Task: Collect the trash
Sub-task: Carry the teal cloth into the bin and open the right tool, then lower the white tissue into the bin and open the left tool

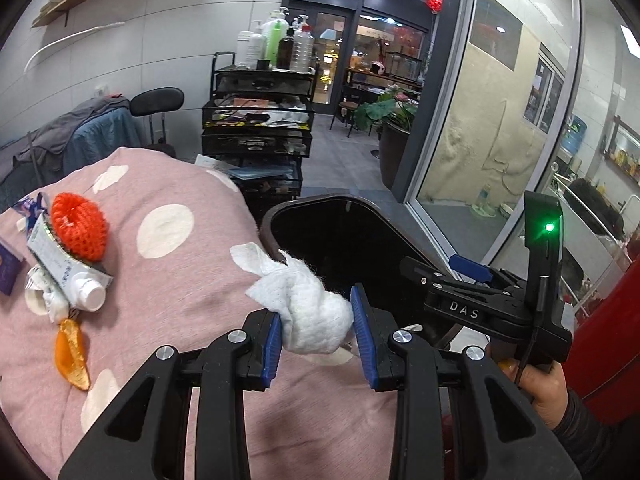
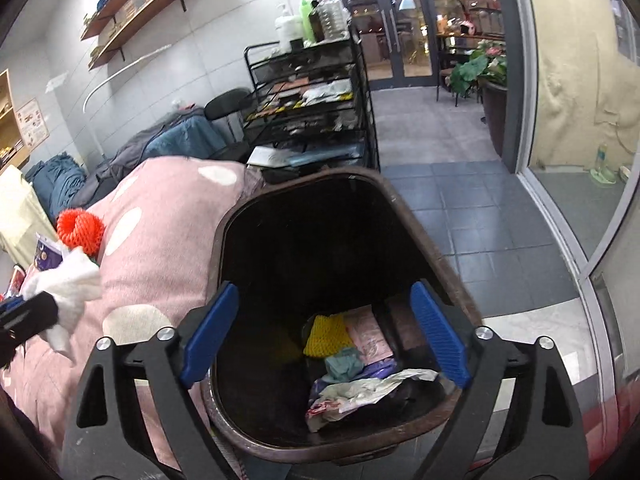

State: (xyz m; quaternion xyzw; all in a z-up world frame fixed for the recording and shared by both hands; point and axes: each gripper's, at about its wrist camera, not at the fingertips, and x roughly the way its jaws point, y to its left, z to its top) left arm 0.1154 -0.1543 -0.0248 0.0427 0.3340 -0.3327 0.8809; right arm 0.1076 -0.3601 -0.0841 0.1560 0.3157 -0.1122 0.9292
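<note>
My left gripper (image 1: 318, 320) is shut on a crumpled white tissue (image 1: 304, 300), held over the pink spotted blanket (image 1: 168, 288) just left of the brown trash bin (image 1: 320, 202). Lying on the blanket at the left are a red foam net (image 1: 80, 228), a squeezed tube (image 1: 74, 276), an orange peel (image 1: 72, 356) and a purple packet (image 1: 8, 268). My right gripper (image 2: 324, 292) stands open above the bin (image 2: 424, 220), nothing between its blue pads (image 2: 438, 332). Inside lie a yellow net (image 2: 324, 336) and crumpled wrappers (image 2: 360, 390). The tissue (image 2: 70, 284) shows at the left edge.
A black mesh cart (image 1: 256, 120) with bottles on top stands behind the bed. A glass wall (image 1: 480, 120) runs along the right, with a potted plant (image 1: 392, 120) by it. Grey tiled floor (image 2: 460, 200) lies beyond the bin. A red object (image 1: 604, 320) is at the right.
</note>
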